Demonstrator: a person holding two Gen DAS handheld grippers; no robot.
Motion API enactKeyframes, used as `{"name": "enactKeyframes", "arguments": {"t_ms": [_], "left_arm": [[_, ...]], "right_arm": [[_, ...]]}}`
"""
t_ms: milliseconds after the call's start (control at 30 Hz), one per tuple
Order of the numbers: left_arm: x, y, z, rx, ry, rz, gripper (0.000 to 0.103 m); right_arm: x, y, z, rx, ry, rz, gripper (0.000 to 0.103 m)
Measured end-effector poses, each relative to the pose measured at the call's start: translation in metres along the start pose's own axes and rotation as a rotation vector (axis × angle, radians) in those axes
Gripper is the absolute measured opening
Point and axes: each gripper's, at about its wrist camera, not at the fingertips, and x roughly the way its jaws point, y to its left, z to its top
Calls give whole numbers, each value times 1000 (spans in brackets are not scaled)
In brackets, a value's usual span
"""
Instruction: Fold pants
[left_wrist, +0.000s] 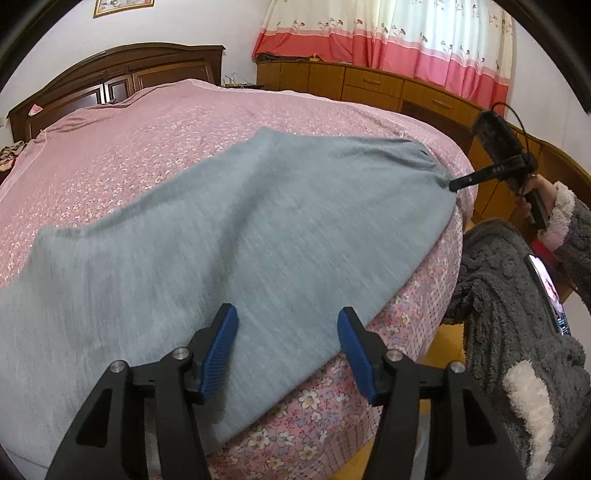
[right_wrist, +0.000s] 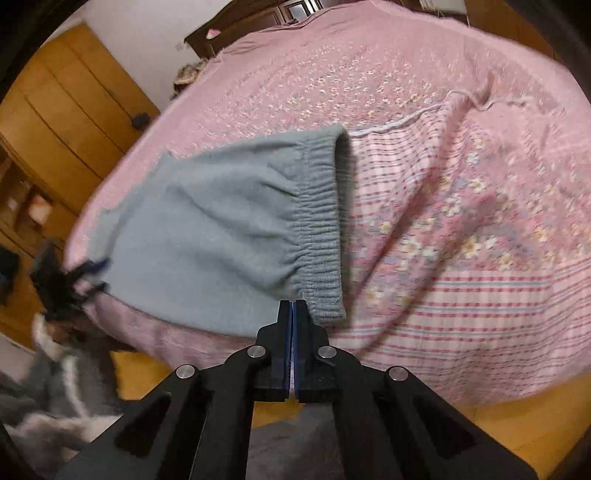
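Grey-blue fleece pants (left_wrist: 229, 236) lie spread along the near edge of a pink bed. My left gripper (left_wrist: 288, 317) is open, its blue pads just above the pants' near edge, holding nothing. My right gripper (right_wrist: 293, 306) is shut on the near corner of the pants' elastic waistband (right_wrist: 321, 236). In the left wrist view the right gripper (left_wrist: 452, 184) pinches the waistband corner at the far right. In the right wrist view the left gripper (right_wrist: 94, 271) shows blurred at the pants' far end.
The pink flowered bedspread (left_wrist: 147, 140) covers the bed, with a dark wooden headboard (left_wrist: 110, 77) behind. Wooden cabinets (left_wrist: 369, 85) and a pink curtain (left_wrist: 406, 44) stand beyond. My fuzzy grey sleeve and robe (left_wrist: 517, 314) and a phone (left_wrist: 550, 291) are at right.
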Motion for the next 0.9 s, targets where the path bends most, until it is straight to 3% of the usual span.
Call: {"name": "enactKeyframes", "arguments": {"t_ms": [133, 200, 433, 700, 900], "left_arm": [[0, -2, -1, 14, -2, 5, 63], [-1, -2, -1, 19, -4, 8, 63], [-2, -5, -3, 32, -7, 18, 65], [-4, -14, -6, 59, -10, 34, 67], [-9, -14, -10, 57, -16, 28, 67]], "right_arm": [[24, -6, -8, 67, 75, -24, 0], [30, 1, -14, 53, 90, -86, 0], [12, 53, -16, -39, 55, -178, 13], [-21, 138, 10, -198, -55, -161, 20], [-30, 183, 25, -312, -81, -129, 20]]}}
